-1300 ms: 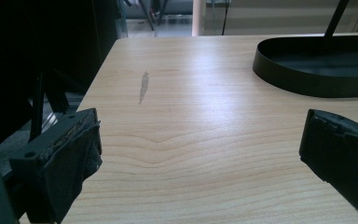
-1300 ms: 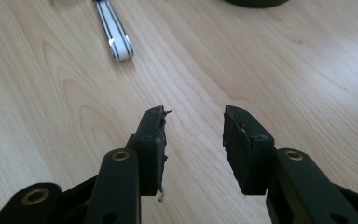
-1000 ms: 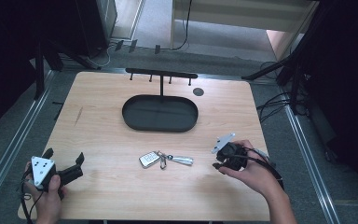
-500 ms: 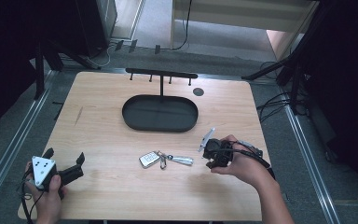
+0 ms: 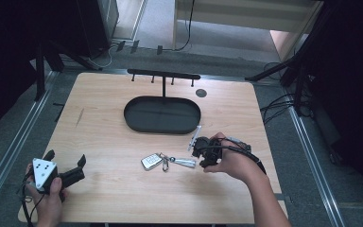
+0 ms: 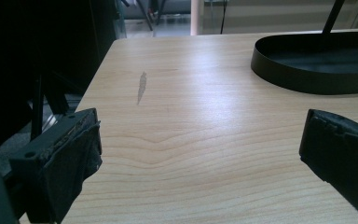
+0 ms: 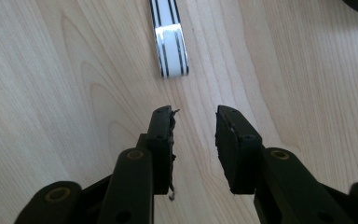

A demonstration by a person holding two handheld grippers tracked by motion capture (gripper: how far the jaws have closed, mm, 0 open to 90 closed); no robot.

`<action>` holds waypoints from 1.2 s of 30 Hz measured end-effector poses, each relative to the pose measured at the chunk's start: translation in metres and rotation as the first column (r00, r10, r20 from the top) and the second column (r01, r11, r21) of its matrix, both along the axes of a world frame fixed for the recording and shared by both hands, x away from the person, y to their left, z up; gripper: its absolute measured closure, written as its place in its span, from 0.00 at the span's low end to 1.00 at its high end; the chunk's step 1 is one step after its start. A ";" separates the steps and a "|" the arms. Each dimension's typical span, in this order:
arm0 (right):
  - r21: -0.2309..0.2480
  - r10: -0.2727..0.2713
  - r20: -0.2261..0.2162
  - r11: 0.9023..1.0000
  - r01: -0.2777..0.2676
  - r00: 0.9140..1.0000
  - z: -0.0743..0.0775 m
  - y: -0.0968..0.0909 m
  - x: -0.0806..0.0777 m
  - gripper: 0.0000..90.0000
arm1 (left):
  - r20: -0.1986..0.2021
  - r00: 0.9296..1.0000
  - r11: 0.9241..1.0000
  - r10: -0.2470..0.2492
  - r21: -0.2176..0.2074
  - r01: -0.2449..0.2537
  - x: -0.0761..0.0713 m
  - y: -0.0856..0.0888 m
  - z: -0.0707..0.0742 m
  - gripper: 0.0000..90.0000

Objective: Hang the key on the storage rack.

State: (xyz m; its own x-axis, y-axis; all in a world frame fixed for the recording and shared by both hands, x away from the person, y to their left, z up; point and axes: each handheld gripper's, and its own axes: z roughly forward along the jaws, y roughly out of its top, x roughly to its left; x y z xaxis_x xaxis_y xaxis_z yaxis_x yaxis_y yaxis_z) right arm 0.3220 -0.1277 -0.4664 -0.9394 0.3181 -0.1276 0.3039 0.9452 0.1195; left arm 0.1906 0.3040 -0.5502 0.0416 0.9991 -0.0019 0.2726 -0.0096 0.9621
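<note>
A bunch of keys lies on the wooden table in the high view: a silver fob, a ring and a flat strap. My right gripper hovers just right of the strap's end, pointing down. In the right gripper view a white strap with black stripes lies a little beyond the right gripper. Its jaws have just been closing and stand narrowly apart over bare wood, nothing between them. My left gripper rests at the table's near left corner, wide open and holding nothing, as the left gripper also looks in its own view.
A black oval tray sits at the table's centre back, its wall visible in the left gripper view. Behind the tray stands a black rack with hooks. A small dark disc lies at the back right. Dark stands and cables surround the table.
My right hand has carried its gripper leftward across the table, closer to the keys, and its jaws have narrowed. The left gripper has stayed where it was.
</note>
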 end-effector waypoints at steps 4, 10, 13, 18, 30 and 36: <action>0.008 0.010 -0.004 1.000 -0.010 1.000 -0.002 0.010 0.001 0.70 | 0.000 1.000 1.000 0.000 0.001 0.000 0.000 0.000 0.000 0.00; -0.021 0.023 -0.024 0.999 -0.023 0.999 -0.013 0.023 0.004 0.70 | 0.001 1.000 1.000 -0.001 0.003 0.001 0.000 -0.001 0.000 0.00; -0.038 0.019 -0.031 0.999 -0.020 0.999 -0.017 0.025 0.005 0.69 | 0.002 1.000 1.000 -0.002 0.002 0.002 0.000 -0.001 0.000 0.00; -0.055 0.008 -0.040 0.998 -0.010 0.999 -0.023 0.030 0.009 0.68 | 0.002 1.000 1.000 -0.004 0.003 0.004 0.000 -0.001 0.000 0.00; -0.101 -0.007 -0.052 0.995 0.002 0.999 -0.032 0.034 0.017 0.82 | 0.000 1.000 1.000 -0.008 0.005 0.008 0.000 -0.001 0.000 0.00; -0.069 0.003 -0.012 0.998 -0.004 1.000 -0.016 0.030 0.018 0.83 | -0.002 1.000 1.000 -0.009 0.009 0.009 0.000 -0.001 0.000 0.00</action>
State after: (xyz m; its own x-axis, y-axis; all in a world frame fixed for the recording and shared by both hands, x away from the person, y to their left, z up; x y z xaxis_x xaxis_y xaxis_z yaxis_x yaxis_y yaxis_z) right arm 0.3402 -0.0982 -0.4822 -0.9420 0.3059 -0.1381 0.3017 0.9520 0.0508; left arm 0.1909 0.3029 -0.5502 0.0509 0.9987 0.0068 0.2747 -0.0205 0.9613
